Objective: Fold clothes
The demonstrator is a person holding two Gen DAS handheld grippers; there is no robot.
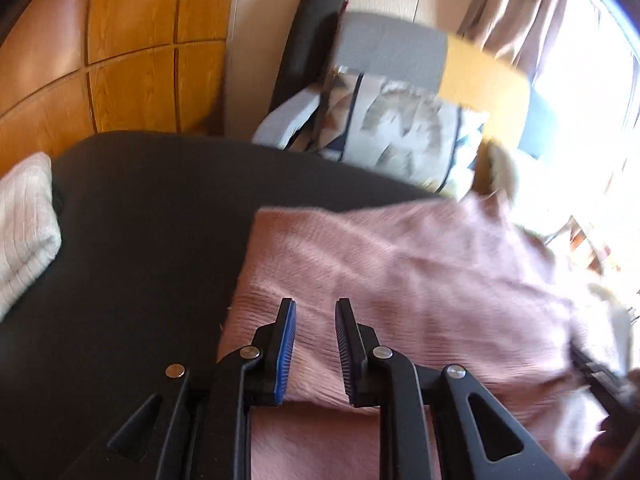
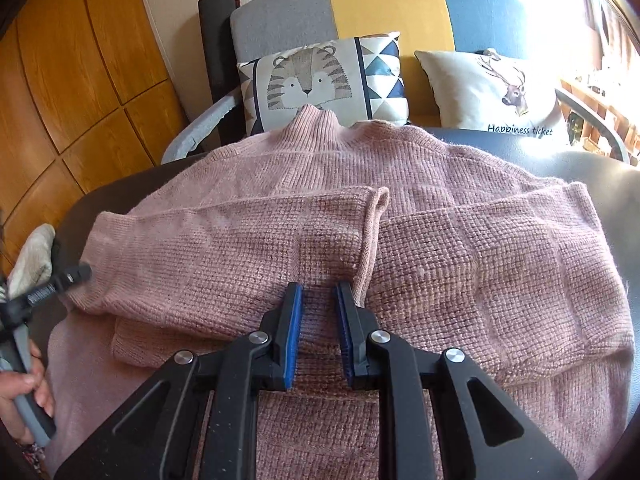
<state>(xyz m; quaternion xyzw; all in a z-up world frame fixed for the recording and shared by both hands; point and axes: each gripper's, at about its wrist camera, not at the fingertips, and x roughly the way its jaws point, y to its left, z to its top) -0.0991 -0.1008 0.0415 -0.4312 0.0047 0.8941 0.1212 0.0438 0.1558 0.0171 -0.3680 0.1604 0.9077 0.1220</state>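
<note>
Pink knit, coarse-ribbed: the sweater (image 2: 400,216) is laid flat across a dark round table (image 2: 624,184), collar (image 2: 316,120) pointing toward the sofa (image 2: 380,4) and hem nearest the person. Both sleeves are already crossed inward over the chest, the left sleeve (image 2: 224,236) ending in a cuff (image 2: 378,200) near the centre line, the right sleeve (image 2: 500,232) lying just beside it.

The right gripper (image 2: 319,292) is poised over the lower body panel, jaws parted by a narrow gap, nothing pinched between the pads; knit is seen through the gap only. The left gripper (image 1: 316,308) is likewise slightly parted and empty, set at the sweater's left edge; its view is blurred, so contact with the cloth cannot be told. In the right wrist view that tool is seen at the far left, held by a hand (image 2: 24,392).

Step judged in hand: the bottom-to-top fold, not yet begun. For a clean result, the hem is best taken at two corners well apart, each pinch catching both layers, then lifted evenly and carried toward the collar so that the crossed sleeves are not dragged out of place. A shallow bite is likely to slip on loose knit. A folded pale garment (image 1: 24,224) lies at the table's left rim, apart.
</note>
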